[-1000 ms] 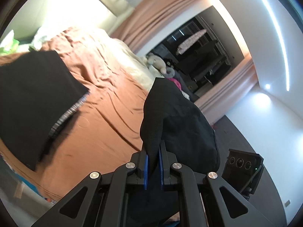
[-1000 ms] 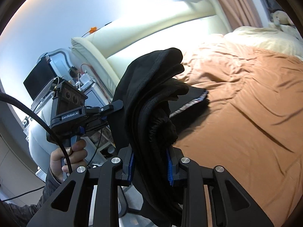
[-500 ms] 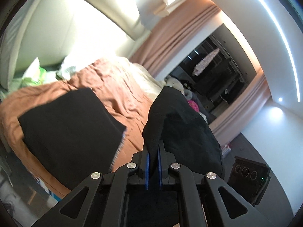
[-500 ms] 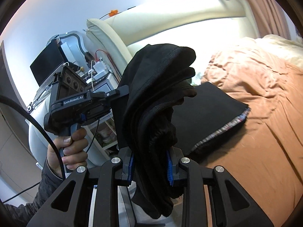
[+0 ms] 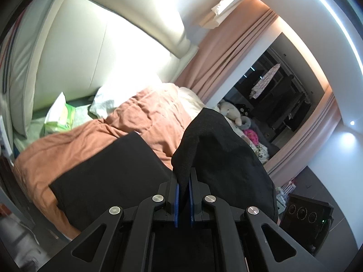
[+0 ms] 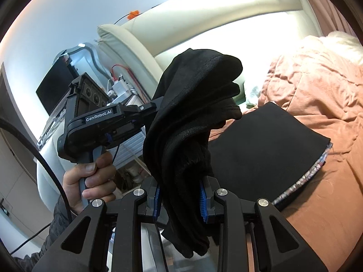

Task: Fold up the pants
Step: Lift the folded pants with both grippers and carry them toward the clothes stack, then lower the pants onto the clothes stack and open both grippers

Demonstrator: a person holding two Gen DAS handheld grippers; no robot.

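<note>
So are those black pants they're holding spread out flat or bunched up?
Bunched up. The black pants hang in thick stacked folds, off the bed, pinched by the right gripper and left gripper.

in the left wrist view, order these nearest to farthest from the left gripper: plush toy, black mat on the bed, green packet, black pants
1. black pants, clamped in the left gripper
2. black mat, just left on the bed
3. green packet at far left and plush toy upper right: too close to call
</note>
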